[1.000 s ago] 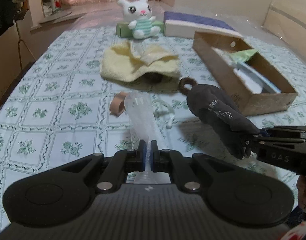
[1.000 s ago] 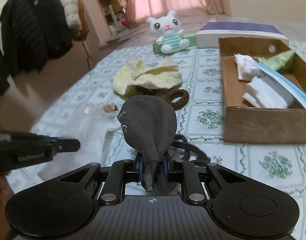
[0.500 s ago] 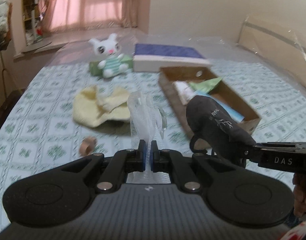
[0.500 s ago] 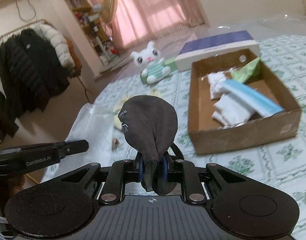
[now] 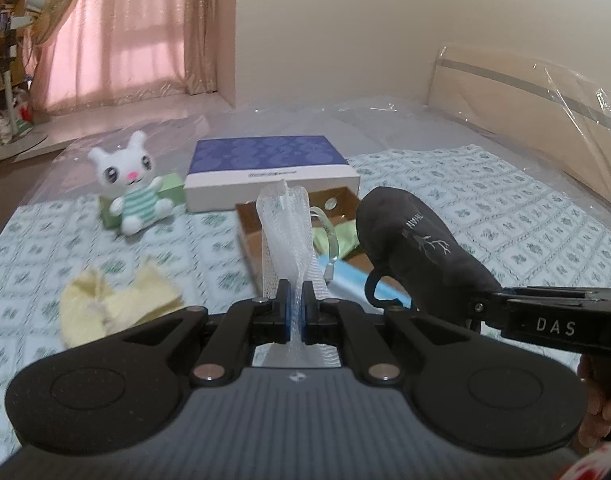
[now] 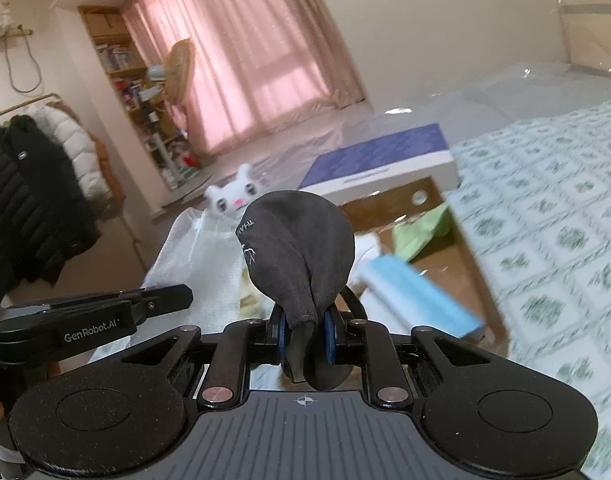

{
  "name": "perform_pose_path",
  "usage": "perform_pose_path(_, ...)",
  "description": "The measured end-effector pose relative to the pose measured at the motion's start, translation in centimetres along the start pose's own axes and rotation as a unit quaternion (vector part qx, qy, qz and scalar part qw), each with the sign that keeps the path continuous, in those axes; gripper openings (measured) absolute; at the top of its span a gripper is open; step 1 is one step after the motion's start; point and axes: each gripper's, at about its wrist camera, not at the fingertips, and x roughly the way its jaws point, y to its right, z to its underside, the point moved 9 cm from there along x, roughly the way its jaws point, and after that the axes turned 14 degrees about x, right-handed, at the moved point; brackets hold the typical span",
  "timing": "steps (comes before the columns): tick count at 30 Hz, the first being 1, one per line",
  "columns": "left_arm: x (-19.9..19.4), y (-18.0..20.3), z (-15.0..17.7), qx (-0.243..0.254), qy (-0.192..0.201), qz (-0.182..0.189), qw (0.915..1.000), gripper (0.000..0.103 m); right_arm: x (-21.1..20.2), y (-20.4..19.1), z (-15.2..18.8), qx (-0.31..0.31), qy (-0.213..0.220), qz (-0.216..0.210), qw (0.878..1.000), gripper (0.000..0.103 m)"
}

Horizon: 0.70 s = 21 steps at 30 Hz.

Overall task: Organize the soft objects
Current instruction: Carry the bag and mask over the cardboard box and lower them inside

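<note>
My left gripper (image 5: 294, 309) is closed tight on a white mesh pouch (image 5: 286, 232), which stands up from the jaws above the bed. My right gripper (image 6: 305, 334) is closed on the narrow end of a dark grey cloth pouch (image 6: 297, 248); its round body rises in front of the camera. Both pouches are in the air, side by side, over the near end of the cardboard box (image 5: 249, 236). In the box lie a blue pack (image 6: 417, 292) and a green cloth (image 6: 421, 228). The white plush rabbit (image 5: 129, 192) sits on the patterned sheet (image 5: 505, 216), and a yellow cloth (image 5: 117, 300) lies nearer to me.
</note>
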Motion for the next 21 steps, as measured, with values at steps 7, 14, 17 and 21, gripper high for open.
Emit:
perform_pose_path(7,5.9,0.6,-2.8,0.009,-0.012,0.000,0.9999,0.004,3.4,3.3,-3.8,-0.001,0.005,0.033,0.999,0.019)
perform_pose_path(14,12.0,0.2,-4.1,0.014,-0.034,-0.006,0.9993,0.004,7.8,6.3,-6.5,-0.010,-0.004,0.058,0.998,0.018)
perform_pose_path(17,14.5,-0.1,-4.4,0.010,-0.043,-0.008,0.9990,0.004,9.8,7.4,-7.4,-0.011,-0.007,0.068,0.998,0.018)
perform_pose_path(21,17.6,-0.3,-4.6,0.011,-0.057,-0.012,0.9982,0.004,12.3,8.7,-8.2,-0.012,-0.012,0.079,0.997,0.018)
